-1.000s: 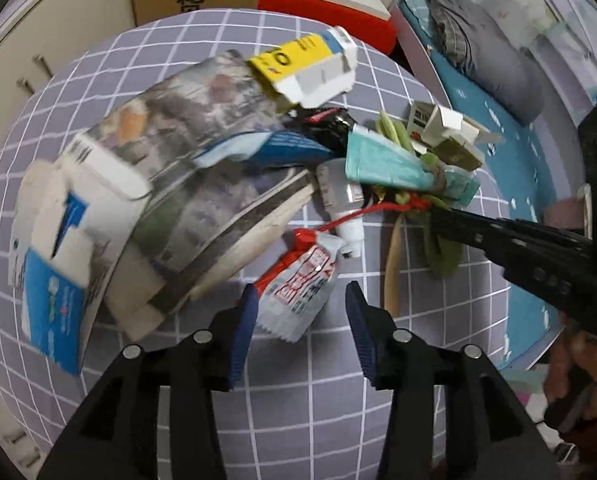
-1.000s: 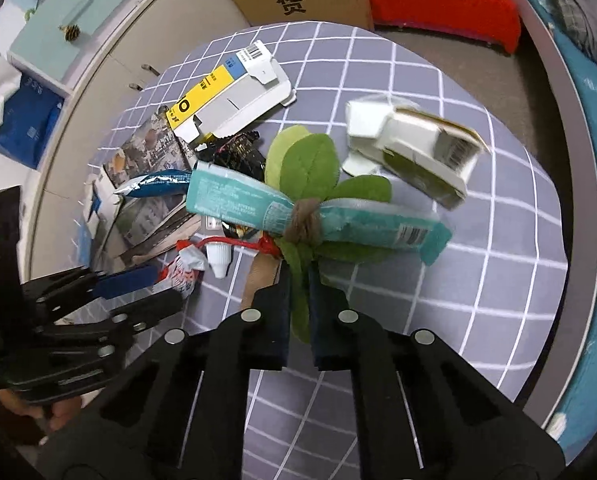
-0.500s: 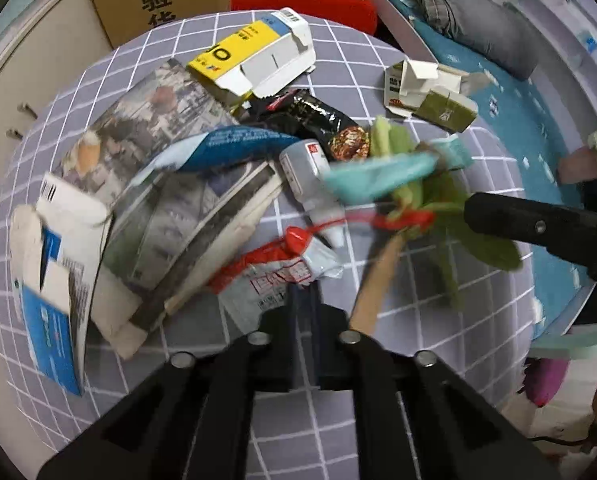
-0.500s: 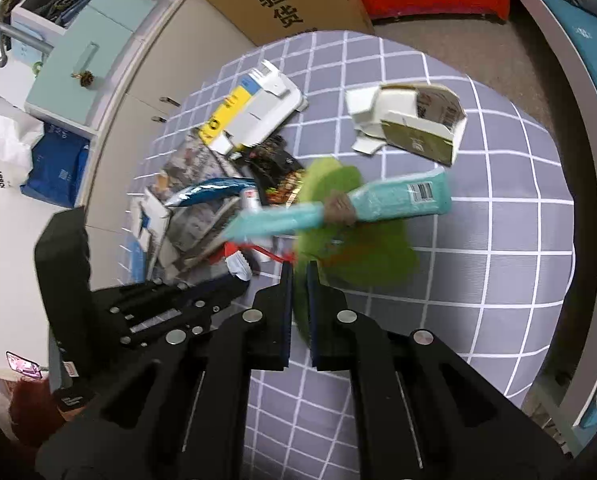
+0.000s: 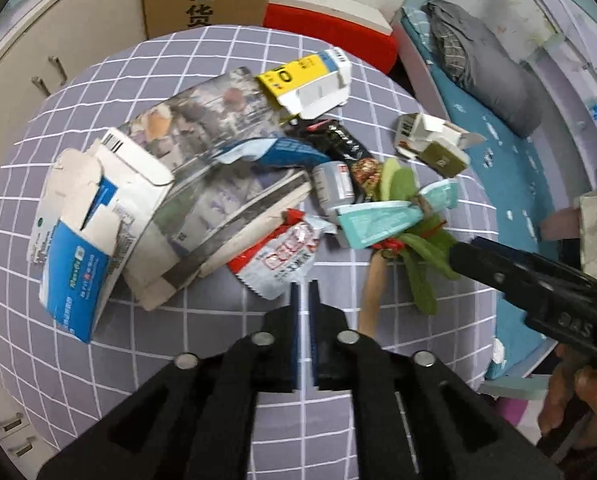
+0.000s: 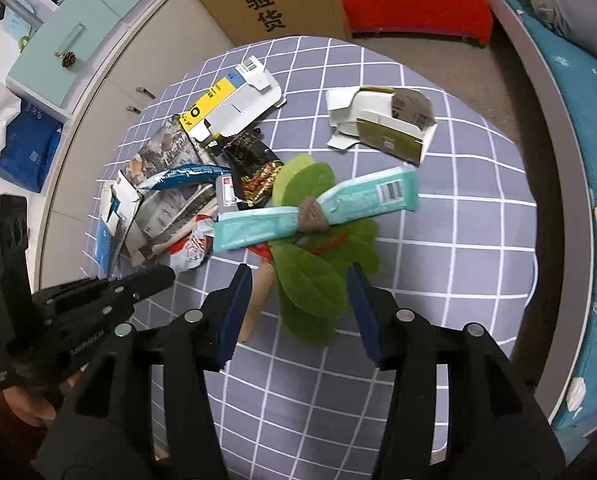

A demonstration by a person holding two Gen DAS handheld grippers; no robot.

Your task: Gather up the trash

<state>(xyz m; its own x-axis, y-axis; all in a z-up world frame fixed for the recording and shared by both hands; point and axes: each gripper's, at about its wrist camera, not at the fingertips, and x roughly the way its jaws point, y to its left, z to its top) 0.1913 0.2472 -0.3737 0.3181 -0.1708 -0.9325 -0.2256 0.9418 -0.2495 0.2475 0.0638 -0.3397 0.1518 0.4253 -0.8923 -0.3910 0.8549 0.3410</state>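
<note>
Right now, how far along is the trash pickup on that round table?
Done: nothing looks collected; the heap still lies on the table.
In hand: nothing. The right gripper has just been opening, its jaws apart around the green leaves without pressing. The left gripper is nearly closed and empty beside the red and white wrapper.
Left: the teal tube, newspaper, flattened boxes.

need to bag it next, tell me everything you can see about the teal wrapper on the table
The teal wrapper is a long, flat packet of crinkly plastic film, pale teal with a white barcode patch near its right end. It looks empty and is pinched at the middle by a brown twine knot that ties it to a bunch of green leaves. It lies slanted on the grey checked tablecloth, its left end lower, resting over the leaves beside a red and white sachet. No gripper touches it.
</note>
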